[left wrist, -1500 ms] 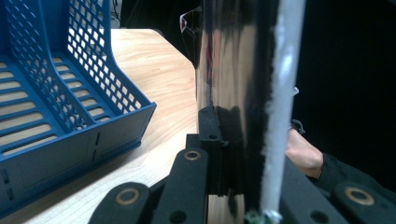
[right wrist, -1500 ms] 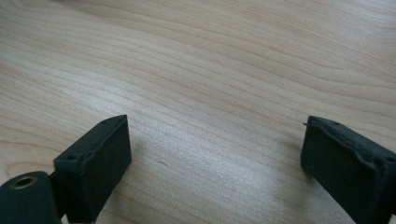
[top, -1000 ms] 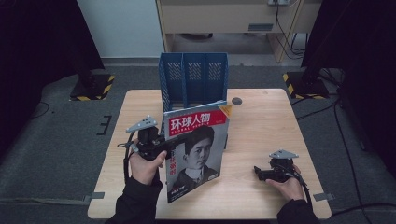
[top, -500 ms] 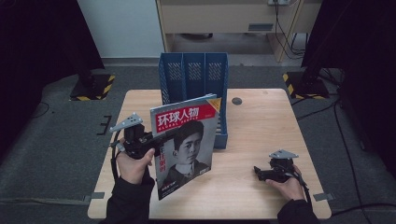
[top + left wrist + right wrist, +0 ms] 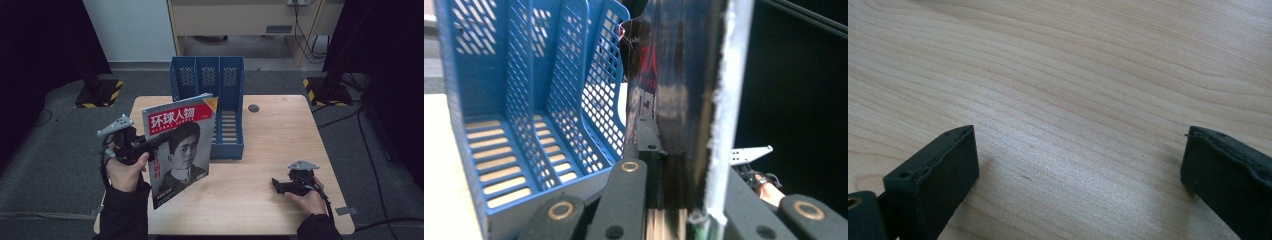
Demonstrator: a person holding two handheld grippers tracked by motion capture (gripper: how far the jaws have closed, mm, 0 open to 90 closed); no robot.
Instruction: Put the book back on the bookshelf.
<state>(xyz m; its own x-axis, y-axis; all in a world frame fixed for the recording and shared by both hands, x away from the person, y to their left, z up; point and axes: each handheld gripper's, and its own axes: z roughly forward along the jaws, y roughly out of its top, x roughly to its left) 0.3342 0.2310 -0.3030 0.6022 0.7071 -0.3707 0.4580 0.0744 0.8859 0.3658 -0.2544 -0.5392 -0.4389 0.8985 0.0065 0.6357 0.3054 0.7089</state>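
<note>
The magazine point(image 5: 180, 150) reads 环球人物 in white on a red masthead, above a portrait; it stands tilted at the table's point(image 5: 280, 135) near left, just in front of the blue three-slot file rack point(image 5: 207, 80). The left gripper point(image 5: 145, 145) is clamped on its left edge; the left gripper view adds the page edges point(image 5: 719, 125) between the jaws. The right gripper point(image 5: 1078, 165) rests near right, jaws spread apart over bare wood

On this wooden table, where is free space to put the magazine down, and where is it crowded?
The light wooden table is bare right of the blue mesh file holder, apart from a small dark disc, and along the front between the two hands. It is crowded on the left, where the left gripper holds the red-titled magazine upright beside the holder. The right gripper rests front right.
</note>
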